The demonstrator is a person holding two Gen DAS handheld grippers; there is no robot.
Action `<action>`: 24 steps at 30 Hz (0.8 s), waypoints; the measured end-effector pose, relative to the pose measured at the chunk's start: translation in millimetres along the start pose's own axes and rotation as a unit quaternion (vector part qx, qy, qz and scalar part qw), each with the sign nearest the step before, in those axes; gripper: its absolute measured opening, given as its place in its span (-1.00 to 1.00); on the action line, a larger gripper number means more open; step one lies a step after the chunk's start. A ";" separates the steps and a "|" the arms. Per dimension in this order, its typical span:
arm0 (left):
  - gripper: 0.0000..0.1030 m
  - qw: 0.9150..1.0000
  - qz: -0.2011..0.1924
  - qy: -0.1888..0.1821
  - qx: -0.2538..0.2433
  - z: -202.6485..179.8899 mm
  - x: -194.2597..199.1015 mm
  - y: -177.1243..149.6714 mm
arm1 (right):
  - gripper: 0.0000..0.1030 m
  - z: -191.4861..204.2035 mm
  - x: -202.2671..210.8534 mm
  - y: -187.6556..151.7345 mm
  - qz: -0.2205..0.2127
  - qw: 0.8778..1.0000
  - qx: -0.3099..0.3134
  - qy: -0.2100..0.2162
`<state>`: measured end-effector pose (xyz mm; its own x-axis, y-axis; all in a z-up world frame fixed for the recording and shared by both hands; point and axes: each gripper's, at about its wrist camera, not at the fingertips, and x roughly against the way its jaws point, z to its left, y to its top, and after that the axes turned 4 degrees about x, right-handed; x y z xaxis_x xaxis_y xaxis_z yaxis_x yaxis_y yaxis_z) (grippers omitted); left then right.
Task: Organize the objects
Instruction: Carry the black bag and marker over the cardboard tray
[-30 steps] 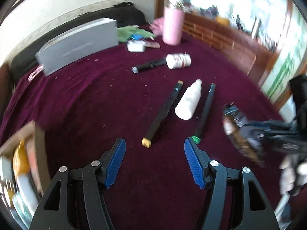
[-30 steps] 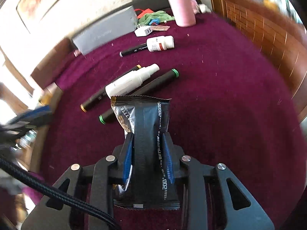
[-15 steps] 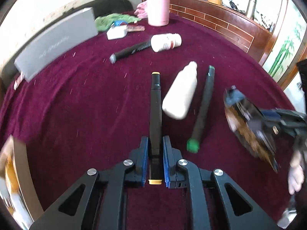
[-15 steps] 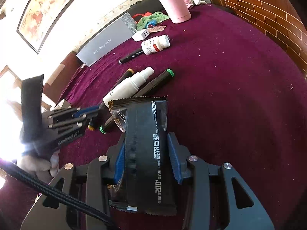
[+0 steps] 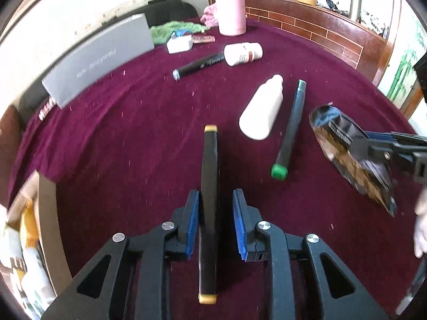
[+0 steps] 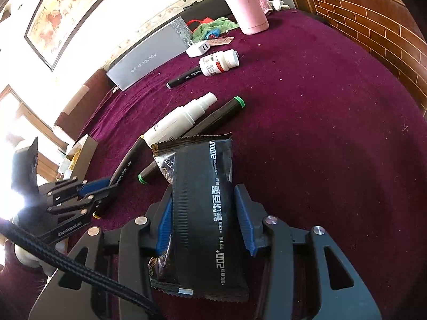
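Left tongs [image 5: 214,221], jaws just eased apart, are straddling a yellow-capped marker [image 5: 209,186] lying on the maroon counter [image 5: 133,133], apparently regripping it. Right tongs [image 6: 204,218] are holding a black sachet [image 6: 202,202] aloft, probably for boxing.

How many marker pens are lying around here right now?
3. The yellow-capped marker lies between the left tool's pads, the green-capped marker beside the white spray bottle, and the grey-tipped marker against the pill bottle. The box may hide more.
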<state>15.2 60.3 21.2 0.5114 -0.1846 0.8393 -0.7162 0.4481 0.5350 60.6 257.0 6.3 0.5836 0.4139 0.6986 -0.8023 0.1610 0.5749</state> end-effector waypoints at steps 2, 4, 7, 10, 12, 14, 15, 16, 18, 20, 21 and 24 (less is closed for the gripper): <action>-0.68 1.000 -0.004 0.001 0.011 -0.4 0.4 -1.3 | -0.19 1.6 -0.4 -0.1 0.001 1.000 0.004 -0.005; -0.79 1.000 0.002 -0.019 0.025 1.6 3.1 -5.2 | -0.18 5.0 -1.0 -0.2 0.003 1.000 0.009 -0.015; -0.79 0.998 0.003 -0.044 0.046 8.3 13.5 -17.3 | -0.06 14.5 -3.4 0.6 0.011 0.999 0.025 -0.037; -0.78 0.995 -0.007 -0.065 0.074 19.4 33.3 -33.3 | 0.03 30.3 -8.6 -0.8 0.019 0.995 0.058 -0.079; -0.78 0.992 -0.019 -0.082 0.098 29.9 49.1 -42.0 | -0.29 40.4 -11.4 -3.1 0.026 0.990 0.083 -0.110; -0.78 0.987 -0.035 -0.100 0.124 42.6 67.2 -51.9 | -0.38 42.7 -10.2 -3.0 0.029 0.991 0.083 -0.100; -0.78 0.984 -0.043 -0.108 0.139 50.9 77.8 -58.5 | -0.40 42.3 -6.8 -3.3 0.029 0.993 0.073 -0.087; -0.78 0.981 -0.048 -0.113 0.148 56.3 84.9 -63.0 | -0.40 41.8 -4.4 -3.5 0.027 0.995 0.065 -0.077; -0.78 0.976 -0.064 -0.120 0.168 70.9 102.5 -74.4 | -0.40 42.4 0.5 -4.5 0.023 0.997 0.051 -0.056; -0.78 0.973 -0.073 -0.122 0.184 83.1 115.5 -84.5 | -0.40 47.2 7.4 -6.1 0.022 0.998 0.043 -0.030; -0.78 0.970 -0.078 -0.123 0.194 90.4 122.0 -90.1 | -0.40 51.4 9.6 -6.1 0.022 0.999 0.043 -0.023; -0.78 0.965 -0.098 -0.103 0.222 116.5 143.7 -109.3 | -0.40 71.4 18.8 -5.9 0.019 0.998 0.055 0.001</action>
<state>111.6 -117.2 94.6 0.5856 -0.4179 0.6946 -0.7712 -0.0231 0.6362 85.2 199.9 46.4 0.5532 0.4202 0.7193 -0.8045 0.0454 0.5922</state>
